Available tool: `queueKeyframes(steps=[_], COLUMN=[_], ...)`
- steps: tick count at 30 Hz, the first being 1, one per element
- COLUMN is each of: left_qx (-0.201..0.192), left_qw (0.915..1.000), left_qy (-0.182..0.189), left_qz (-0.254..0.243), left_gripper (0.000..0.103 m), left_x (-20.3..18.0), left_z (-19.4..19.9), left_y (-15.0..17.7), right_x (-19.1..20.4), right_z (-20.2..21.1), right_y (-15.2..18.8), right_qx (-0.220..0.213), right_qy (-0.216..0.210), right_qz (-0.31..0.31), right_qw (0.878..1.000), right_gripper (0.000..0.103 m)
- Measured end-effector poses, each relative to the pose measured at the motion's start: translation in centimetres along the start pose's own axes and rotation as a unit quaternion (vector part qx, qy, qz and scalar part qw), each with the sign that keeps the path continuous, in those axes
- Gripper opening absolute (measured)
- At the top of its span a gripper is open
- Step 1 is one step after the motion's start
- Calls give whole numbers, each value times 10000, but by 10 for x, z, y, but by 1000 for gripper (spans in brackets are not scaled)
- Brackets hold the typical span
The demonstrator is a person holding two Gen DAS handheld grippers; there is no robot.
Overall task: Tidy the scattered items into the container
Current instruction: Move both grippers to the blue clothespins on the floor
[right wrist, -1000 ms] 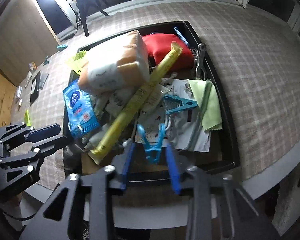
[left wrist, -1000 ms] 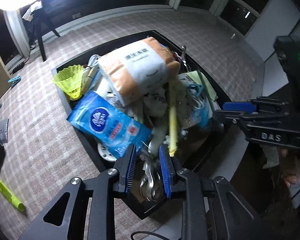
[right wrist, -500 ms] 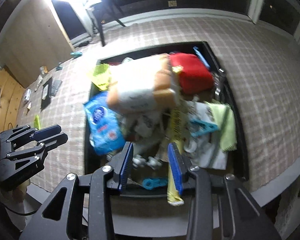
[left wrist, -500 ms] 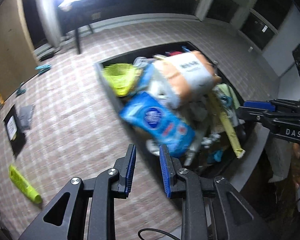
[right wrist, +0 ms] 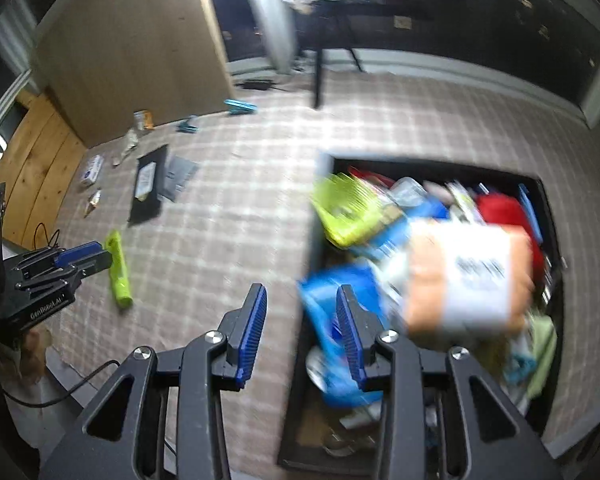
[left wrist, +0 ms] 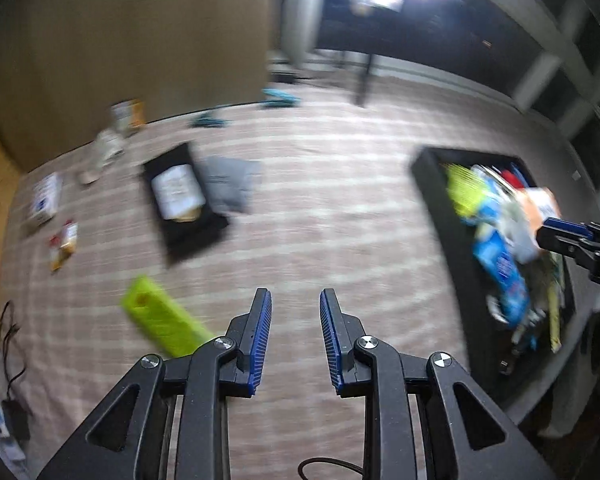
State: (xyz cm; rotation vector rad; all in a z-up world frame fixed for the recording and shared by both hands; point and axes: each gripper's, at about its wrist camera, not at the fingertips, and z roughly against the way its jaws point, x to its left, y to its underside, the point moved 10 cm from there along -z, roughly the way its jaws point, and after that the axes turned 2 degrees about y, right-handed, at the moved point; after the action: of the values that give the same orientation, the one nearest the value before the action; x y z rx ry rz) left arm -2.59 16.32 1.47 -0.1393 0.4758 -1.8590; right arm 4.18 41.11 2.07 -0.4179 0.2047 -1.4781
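The black container point(left wrist: 440, 208) point(right wrist: 324, 160) sits on the checked cloth, piled with items: an orange-and-white pack point(right wrist: 464, 276), a blue wipes pack point(right wrist: 328, 304) and a yellow-green basket point(right wrist: 340, 208). My left gripper point(left wrist: 295, 312) is open and empty above the cloth, just right of a lime-green tube point(left wrist: 160, 320), which also shows in the right wrist view point(right wrist: 118, 272). My right gripper point(right wrist: 300, 308) is open and empty over the container's left edge. Both views are blurred.
Scattered on the cloth to the left lie a black flat pack with a white label point(left wrist: 180, 200), a grey cloth point(left wrist: 230, 184), small packets point(left wrist: 62, 240), a white box point(left wrist: 44, 200) and blue clips point(left wrist: 280, 98). A wooden panel point(left wrist: 120, 40) stands behind.
Both grippers have swung left, away from the container. The left one let go of a metal item in the container and now hangs over the cloth near the lime-green tube.
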Motion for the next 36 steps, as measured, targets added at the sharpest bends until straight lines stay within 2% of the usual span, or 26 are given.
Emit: queueKeyframes(steps=[7, 10, 13, 15, 19, 24, 28, 33, 36], left_qx=[-67, -51, -58, -123, -224, -94, 98, 293, 240], left_qw=[9962, 9947, 9950, 9966, 9993, 9967, 9955, 9922, 9889], left_qy=[-410, -503, -539, -480, -282, -252, -50, -126, -215], left_qz=[759, 900, 838, 653, 103, -761, -942, -1202, -1450], left_gripper=[28, 28, 28, 29, 43, 43, 44, 44, 44], left_x=[104, 130, 143, 140, 121, 93, 85, 82, 81], left_z=[-1, -6, -17, -25, -51, -103, -145, -185, -196], left_y=[-15, -24, -46, -65, -110, -159, -182, -192, -198], right_x=[67, 90, 101, 103, 104, 104, 104, 96, 95], right_z=[-34, -53, -71, -85, -115, -161, -197, -237, -251], right_y=[-51, -78, -104, -124, -157, -187, -204, -217, -224], right_qx=[-36, -100, -168, -199, -175, -34, 110, 265, 253], right_qy=[-101, 12, 130, 196, 118, 21, -64, -42, -64], right_qz=[538, 815, 976, 1028, 1074, 1267, 1378, 1491, 1598], right_qw=[9985, 9966, 9950, 9943, 9940, 9919, 9904, 9885, 9868], right_gripper=[36, 36, 36, 36, 36, 36, 36, 39, 40])
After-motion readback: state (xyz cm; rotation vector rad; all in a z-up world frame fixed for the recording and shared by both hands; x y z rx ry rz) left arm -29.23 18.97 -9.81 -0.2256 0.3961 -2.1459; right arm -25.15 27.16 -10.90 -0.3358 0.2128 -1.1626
